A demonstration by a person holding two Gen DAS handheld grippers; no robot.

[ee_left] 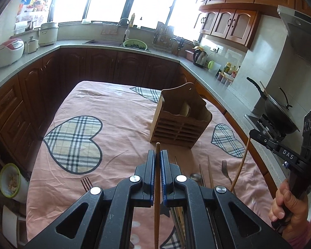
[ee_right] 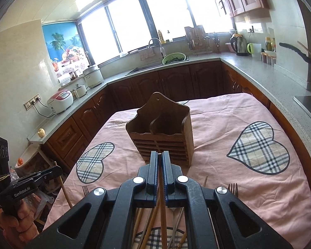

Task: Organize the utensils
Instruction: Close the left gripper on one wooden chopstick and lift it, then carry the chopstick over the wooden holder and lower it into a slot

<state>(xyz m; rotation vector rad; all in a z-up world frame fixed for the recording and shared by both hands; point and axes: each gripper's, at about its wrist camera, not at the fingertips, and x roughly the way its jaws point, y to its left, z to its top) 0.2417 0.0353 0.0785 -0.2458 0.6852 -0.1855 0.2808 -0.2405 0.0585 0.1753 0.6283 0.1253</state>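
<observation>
Fingers of the left gripper (ee_left: 158, 155) are clamping a brown wooden chopstick (ee_left: 156, 207); the right gripper (ee_right: 160, 155) is pinching another brown chopstick (ee_right: 163, 211) before the slatted wooden utensil holder (ee_right: 162, 132).

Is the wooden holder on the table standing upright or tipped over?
Upright. The holder stands on its base on the pink cloth, slatted front vertical, both compartment openings facing up, in both views.

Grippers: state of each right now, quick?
Left gripper: shut on a wooden chopstick.
Right gripper: shut on a wooden chopstick.
</observation>
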